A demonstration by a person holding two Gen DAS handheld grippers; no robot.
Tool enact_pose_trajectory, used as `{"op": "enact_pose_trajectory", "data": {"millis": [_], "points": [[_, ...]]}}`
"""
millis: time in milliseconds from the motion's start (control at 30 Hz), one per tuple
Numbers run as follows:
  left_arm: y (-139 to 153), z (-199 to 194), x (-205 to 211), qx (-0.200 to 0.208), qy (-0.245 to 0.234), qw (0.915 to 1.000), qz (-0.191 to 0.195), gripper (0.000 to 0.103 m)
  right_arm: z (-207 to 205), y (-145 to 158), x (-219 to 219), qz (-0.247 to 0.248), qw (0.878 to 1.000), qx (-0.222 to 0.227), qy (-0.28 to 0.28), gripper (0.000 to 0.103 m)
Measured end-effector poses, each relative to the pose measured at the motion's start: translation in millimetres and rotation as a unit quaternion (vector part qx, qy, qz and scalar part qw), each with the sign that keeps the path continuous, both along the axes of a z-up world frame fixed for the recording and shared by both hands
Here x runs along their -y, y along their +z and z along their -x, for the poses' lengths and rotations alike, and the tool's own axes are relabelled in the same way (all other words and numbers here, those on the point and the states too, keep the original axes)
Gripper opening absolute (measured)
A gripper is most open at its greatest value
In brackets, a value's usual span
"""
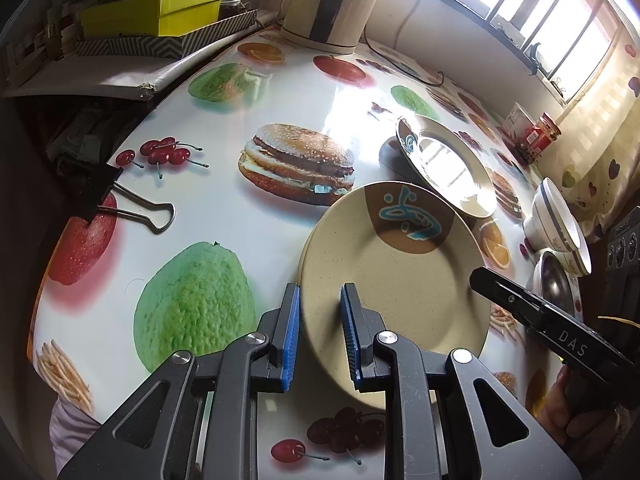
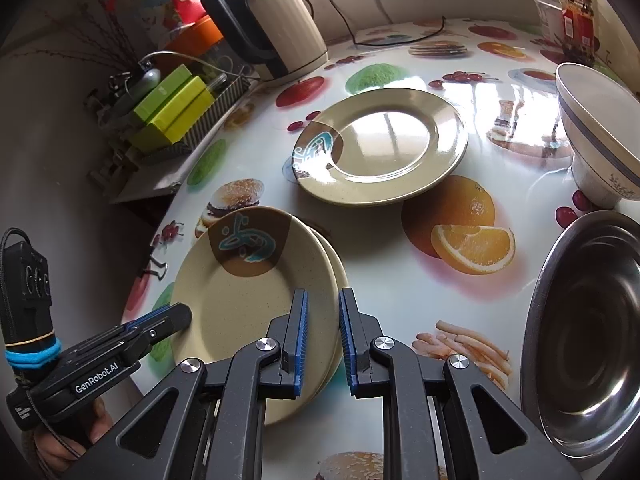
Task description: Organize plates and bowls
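In the left wrist view we see our left gripper [image 1: 320, 332] at the bottom centre of the frame, its blue-padded fingers spread, one on each side of the near rim of a stack of two beige speckled plates with a brown patch and blue squiggle [image 1: 394, 276]. The pads stand apart from the rim rather than pinching it, as far as we can tell. The stack lies in the lower middle of the frame on a glossy white tablecloth printed with fruit and burgers [image 1: 224, 216].

In the right wrist view our right gripper [image 2: 324, 344] sits at the bottom centre, fingers likewise spread, straddling the opposite edge of that same stack [image 2: 256, 304]; the left finger lies over the plate and the right finger just outside its rim. The left gripper shows there at the lower left [image 2: 176, 318], touching or nearly touching the stack's edge.

A third beige plate with the same brown patch [image 2: 384, 148] lies alone in the upper middle of that frame, apart from the stack. At the right edge a white ceramic bowl with a grey band [image 2: 600, 132] stands above a shiny steel bowl [image 2: 584, 344]. A cream and black electric kettle [image 2: 276, 20] stands at the top left, with lime-green boxes [image 2: 176, 104] on a shelf left of it. A black binder clip [image 1: 100, 192] lies at the left of the left wrist frame.
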State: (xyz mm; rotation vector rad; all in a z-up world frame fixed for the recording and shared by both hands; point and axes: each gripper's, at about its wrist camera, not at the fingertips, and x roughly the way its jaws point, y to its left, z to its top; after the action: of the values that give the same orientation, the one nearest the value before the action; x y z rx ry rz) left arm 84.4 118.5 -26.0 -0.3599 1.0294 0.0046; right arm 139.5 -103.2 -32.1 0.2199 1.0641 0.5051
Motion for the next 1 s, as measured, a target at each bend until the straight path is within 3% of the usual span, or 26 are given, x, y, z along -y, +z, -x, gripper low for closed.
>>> {"op": "enact_pose_trajectory", "data": {"millis": [700, 867, 1000], "points": [[1.2, -5.0, -0.2, -0.011, 0.000, 0.9999, -0.004, 0.021, -2.6, -3.2, 0.3, -0.001, 1.000, -0.006, -0.002, 0.018], [3.8, -6.6, 0.6, -0.011, -0.001, 0.9999, -0.006, 0.024, -2.9, -3.8, 0.4, -0.001, 1.000, -0.007, -0.001, 0.022], [7.7, -7.7, 0.6, -0.008, -0.001, 0.9999, -0.007, 0.029, -2.4, -2.9, 0.2, -0.001, 1.000, -0.007, 0.000, 0.030]]}}
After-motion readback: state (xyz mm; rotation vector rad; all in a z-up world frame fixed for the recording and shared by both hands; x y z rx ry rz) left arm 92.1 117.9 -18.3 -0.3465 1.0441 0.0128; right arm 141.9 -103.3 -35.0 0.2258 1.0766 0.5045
